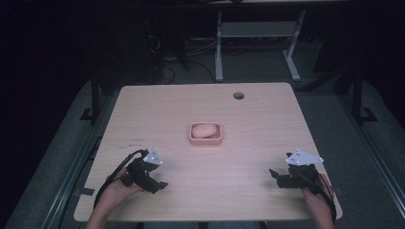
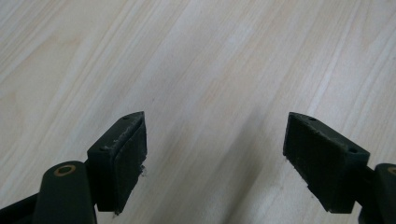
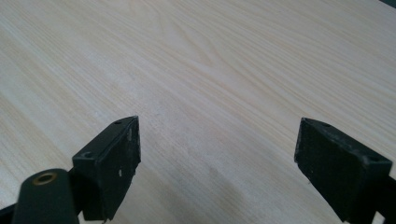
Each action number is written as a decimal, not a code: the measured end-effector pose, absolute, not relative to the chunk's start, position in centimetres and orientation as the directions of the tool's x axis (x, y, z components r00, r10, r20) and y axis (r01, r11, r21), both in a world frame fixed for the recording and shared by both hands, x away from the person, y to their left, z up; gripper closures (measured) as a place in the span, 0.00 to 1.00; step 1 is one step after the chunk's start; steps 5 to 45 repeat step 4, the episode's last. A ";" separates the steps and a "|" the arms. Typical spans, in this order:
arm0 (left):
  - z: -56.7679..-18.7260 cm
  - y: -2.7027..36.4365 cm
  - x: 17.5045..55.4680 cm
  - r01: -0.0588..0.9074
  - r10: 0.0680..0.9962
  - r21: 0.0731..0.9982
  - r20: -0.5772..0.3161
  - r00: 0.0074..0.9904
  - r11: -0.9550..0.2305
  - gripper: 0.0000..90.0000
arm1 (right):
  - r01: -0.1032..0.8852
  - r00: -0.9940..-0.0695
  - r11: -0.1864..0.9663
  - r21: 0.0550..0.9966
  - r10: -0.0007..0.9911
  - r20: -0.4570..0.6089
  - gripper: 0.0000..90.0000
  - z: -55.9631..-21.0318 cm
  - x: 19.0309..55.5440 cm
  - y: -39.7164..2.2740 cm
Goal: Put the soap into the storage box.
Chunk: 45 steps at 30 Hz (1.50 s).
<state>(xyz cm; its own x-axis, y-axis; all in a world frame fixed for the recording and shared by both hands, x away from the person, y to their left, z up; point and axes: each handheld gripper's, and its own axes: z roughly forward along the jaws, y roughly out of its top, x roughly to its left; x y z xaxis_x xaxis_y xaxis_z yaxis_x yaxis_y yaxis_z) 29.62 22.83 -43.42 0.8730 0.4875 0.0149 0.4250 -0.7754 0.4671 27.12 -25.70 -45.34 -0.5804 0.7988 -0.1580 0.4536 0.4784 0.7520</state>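
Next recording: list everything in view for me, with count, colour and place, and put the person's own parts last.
table: 1, light wood, fills the middle of the high view; round cable hole near its far edge
dish: 1, pink, rectangular, at the table's centre
soap: 1, pale peach oval lying in the dish
desk frame: 1, white legs, on the dark floor beyond the table
cables: several, dark, on the floor beyond the table's far left
left hand-held gripper: 1, black with grey plate, near edge at left, open
right hand-held gripper: 1, black with grey plate, near edge at right, open
hands: 2, each holding one gripper
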 end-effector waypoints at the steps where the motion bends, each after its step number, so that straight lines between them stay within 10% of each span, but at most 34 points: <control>1: -43.5 22.9 29.5 0.425 0.490 0.468 0.020 0.871 -0.774 0.24 | 0.451 -0.582 0.481 0.752 0.797 -0.160 0.15 -45.4 27.1 -25.7; 45: -43.4 23.1 29.7 0.424 0.495 0.482 0.023 0.868 -0.767 0.24 | 0.456 -0.586 0.482 0.749 0.795 -0.155 0.15 -45.5 27.2 -25.7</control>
